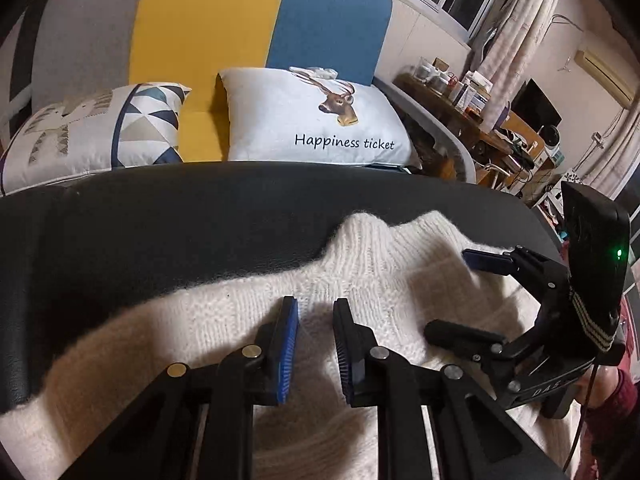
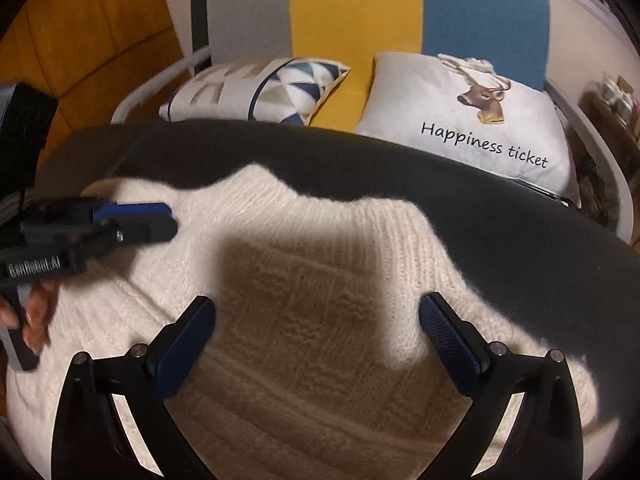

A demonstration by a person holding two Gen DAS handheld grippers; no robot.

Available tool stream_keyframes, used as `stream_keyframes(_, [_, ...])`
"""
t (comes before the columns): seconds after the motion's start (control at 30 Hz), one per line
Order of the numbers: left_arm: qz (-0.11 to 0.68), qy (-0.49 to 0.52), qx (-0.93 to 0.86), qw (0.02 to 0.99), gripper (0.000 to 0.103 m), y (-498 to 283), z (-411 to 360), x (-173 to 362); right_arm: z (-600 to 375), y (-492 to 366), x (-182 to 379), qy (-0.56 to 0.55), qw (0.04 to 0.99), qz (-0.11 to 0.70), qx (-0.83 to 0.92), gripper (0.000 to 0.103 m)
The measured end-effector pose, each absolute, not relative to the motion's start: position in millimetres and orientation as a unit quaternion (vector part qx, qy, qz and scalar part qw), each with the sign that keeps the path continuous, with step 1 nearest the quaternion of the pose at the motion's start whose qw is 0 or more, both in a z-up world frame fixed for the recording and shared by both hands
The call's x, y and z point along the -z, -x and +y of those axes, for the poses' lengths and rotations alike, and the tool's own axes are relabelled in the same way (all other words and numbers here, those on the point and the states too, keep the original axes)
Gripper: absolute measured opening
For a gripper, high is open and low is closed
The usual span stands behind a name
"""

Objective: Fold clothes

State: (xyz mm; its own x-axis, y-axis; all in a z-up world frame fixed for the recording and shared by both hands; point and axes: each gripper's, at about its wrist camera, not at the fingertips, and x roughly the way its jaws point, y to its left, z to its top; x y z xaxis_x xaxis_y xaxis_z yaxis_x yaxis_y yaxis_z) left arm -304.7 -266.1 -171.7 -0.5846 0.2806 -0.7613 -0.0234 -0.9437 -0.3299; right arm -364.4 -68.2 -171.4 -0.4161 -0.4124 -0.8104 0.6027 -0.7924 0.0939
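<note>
Where frames crop it, cream sweater [image 2: 320, 280] under both spread tools

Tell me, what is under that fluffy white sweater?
The white sweater lies on a dark, leather-like surface that shows bare beyond its far edge. Whether anything else sits beneath the knit cannot be seen; the sweater covers it. Both grippers are over it, neither one gripping it.

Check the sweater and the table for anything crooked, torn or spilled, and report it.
Nothing stands out. The cream sweater lies on the dark table, no tear or spill in view. Its far edge is wavy, not straight. The left claw is slightly open, the right claw wide open; neither grips cloth.
</note>
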Motion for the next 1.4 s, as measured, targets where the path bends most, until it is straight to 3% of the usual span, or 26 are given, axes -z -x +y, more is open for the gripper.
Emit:
stream_keyframes(0.03, [-0.162, 0.447, -0.876, 0.082, 0.025, 305, -268, 169, -68, 356, 167, -0.445, 0.303, 0.107, 0.836, 0.103])
stream_keyframes(0.23, [-0.254, 0.388, -0.877, 0.128, 0.026, 228, -297, 131, -68, 306, 142, -0.436, 0.293, 0.11, 0.844, 0.103])
stream_keyframes(0.43, [-0.24, 0.437, -0.865, 0.055, 0.022, 184, -308, 172, -71, 255, 173, -0.478, 0.237, 0.125, 0.837, 0.103])
stream_keyframes(0.63, [-0.316, 0.383, -0.867, 0.053, 0.027, 110, -344, 136, -59, 226, 151, -0.457, 0.212, 0.067, 0.861, 0.103])
stream_keyframes(0.77, [-0.439, 0.337, -0.832, 0.036, 0.032, 24, -412, 145, -57, 164, 142, -0.446, 0.261, 0.041, 0.855, 0.103])
stream_keyframes(0.87, [-0.553, 0.285, -0.782, -0.032, 0.037, -57, -481, 168, -58, 125, 157, -0.455, 0.269, 0.026, 0.848, 0.103])
stream_keyframes(1.0, [-0.629, 0.211, -0.734, -0.143, 0.039, -142, -555, 189, -62, 110, 169, -0.451, 0.253, 0.038, 0.855, 0.103])
stream_keyframes(1.2, [-0.685, 0.165, -0.684, -0.192, 0.041, -163, -606, 211, -70, 105, 174, -0.437, 0.23, 0.078, 0.866, 0.103])
stream_keyframes(1.4, [-0.669, 0.178, -0.688, -0.216, 0.041, -132, -619, 202, -68, 106, 174, -0.438, 0.227, 0.076, 0.867, 0.103])
